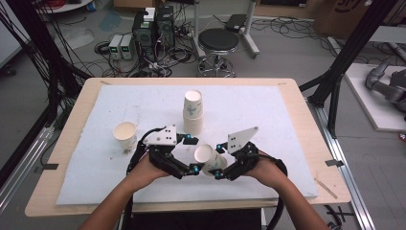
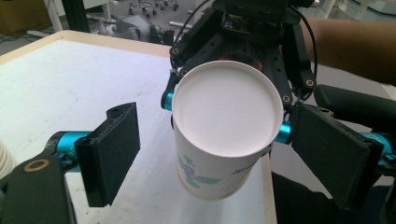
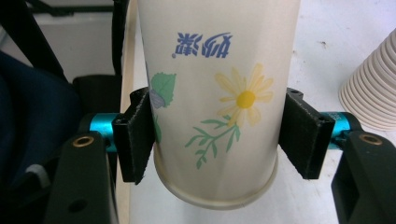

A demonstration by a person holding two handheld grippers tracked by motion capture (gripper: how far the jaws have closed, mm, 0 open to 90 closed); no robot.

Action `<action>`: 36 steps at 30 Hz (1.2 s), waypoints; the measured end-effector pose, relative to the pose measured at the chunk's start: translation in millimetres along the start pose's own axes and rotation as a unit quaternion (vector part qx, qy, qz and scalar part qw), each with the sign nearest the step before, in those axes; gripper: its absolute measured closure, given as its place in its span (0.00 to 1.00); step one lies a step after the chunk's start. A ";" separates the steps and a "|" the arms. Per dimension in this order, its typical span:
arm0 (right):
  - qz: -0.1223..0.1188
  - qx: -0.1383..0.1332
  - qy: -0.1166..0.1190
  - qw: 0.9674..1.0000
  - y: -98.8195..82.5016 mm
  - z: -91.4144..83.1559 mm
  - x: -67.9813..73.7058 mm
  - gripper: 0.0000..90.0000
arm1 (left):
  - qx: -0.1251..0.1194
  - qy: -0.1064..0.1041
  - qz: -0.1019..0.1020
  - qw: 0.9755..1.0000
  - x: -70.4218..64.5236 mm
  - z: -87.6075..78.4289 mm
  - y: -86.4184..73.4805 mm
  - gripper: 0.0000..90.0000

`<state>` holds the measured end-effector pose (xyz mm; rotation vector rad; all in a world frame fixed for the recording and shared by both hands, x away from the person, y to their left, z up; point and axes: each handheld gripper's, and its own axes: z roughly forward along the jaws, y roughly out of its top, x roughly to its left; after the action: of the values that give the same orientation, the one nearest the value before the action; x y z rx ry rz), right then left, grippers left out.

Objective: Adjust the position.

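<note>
Three paper-cup items: stack of cups (image 1: 193, 113), single cup (image 1: 125, 134) left, flower-printed cup (image 1: 209, 158) clamped by right gripper (image 1: 219, 161). Left gripper (image 1: 192, 154) released, jaws flanking it. White mat (image 1: 249, 108) clear toward far edge.

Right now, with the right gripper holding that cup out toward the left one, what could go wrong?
1. The right gripper pinches the thin paper cup low on its wall; more squeeze could crush it.
2. The left gripper is open around the cup's mouth; a skewed close may dent the rim.
3. The cup stack stands close behind; a swing could topple it.
</note>
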<state>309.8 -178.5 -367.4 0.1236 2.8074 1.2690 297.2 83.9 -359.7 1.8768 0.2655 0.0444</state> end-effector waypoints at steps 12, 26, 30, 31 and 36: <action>-0.031 0.071 0.019 0.997 9.9 6.5 -1.4 0.38 | 0.042 -0.012 0.013 0.999 0.2 4.5 1.4 0.17; -0.057 0.134 0.013 0.989 23.3 9.8 -0.1 0.38 | 0.086 -0.017 0.020 0.996 0.0 15.5 0.0 0.18; -0.055 0.141 0.016 0.988 22.9 10.5 0.8 0.38 | 0.090 -0.020 0.019 0.996 0.1 17.0 0.5 0.19; -0.054 0.142 0.018 0.988 22.8 11.0 1.1 0.38 | 0.090 -0.022 0.017 0.996 0.1 17.9 0.4 0.20; -0.054 0.151 0.027 0.987 23.0 13.1 1.5 0.38 | 0.101 -0.034 0.017 0.994 0.6 23.1 0.4 0.24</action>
<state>310.6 -153.5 -358.9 -0.0497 2.9867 0.8322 301.6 62.4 -366.7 2.0796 0.1979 -0.0243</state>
